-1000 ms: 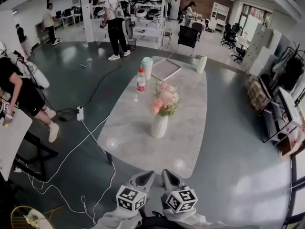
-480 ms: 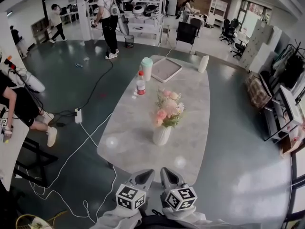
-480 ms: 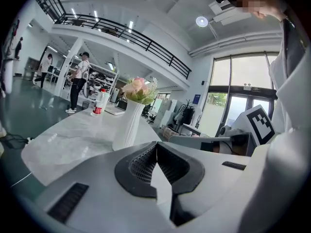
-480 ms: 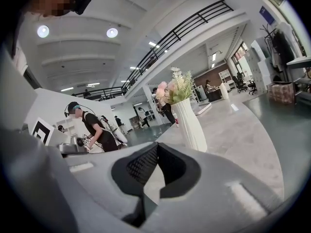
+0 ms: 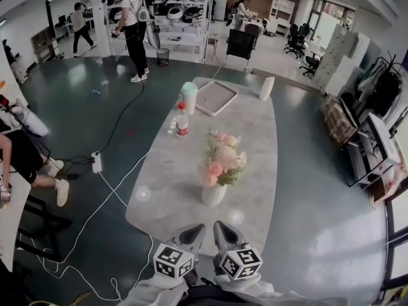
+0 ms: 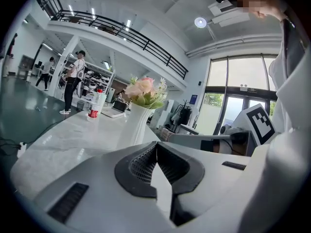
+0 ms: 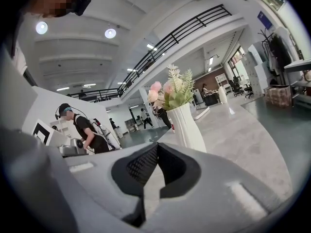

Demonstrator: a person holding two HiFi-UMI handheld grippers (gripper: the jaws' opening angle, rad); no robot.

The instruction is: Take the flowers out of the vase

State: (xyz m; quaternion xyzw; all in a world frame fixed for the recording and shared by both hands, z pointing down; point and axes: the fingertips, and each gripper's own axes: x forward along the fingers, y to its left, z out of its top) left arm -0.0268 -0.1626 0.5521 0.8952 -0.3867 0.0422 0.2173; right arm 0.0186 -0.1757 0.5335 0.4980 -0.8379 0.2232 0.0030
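A white vase (image 5: pixel 213 194) stands near the front end of the pale marble table (image 5: pixel 255 145), holding pink flowers with green leaves (image 5: pixel 223 160). Both grippers hover side by side just before the table's near edge, short of the vase. My left gripper (image 5: pixel 192 232) is shut with nothing in it, and so is my right gripper (image 5: pixel 223 228). In the left gripper view the vase (image 6: pixel 137 125) and flowers (image 6: pixel 145 90) rise beyond the closed left gripper (image 6: pixel 156 144). In the right gripper view the vase (image 7: pixel 187 126) and flowers (image 7: pixel 170 90) stand past the closed right gripper (image 7: pixel 156 147).
Further back on the table are a red-labelled bottle (image 5: pixel 182 122), a cup with a teal lid (image 5: pixel 189 97), a flat tray (image 5: pixel 215 97) and a white cylinder (image 5: pixel 266 88). Cables and a power strip (image 5: pixel 97 162) lie on the floor at left. People stand in the background.
The table and vase have drawn nearer to both grippers as the person moved forward. Both grippers stay shut and side by side.
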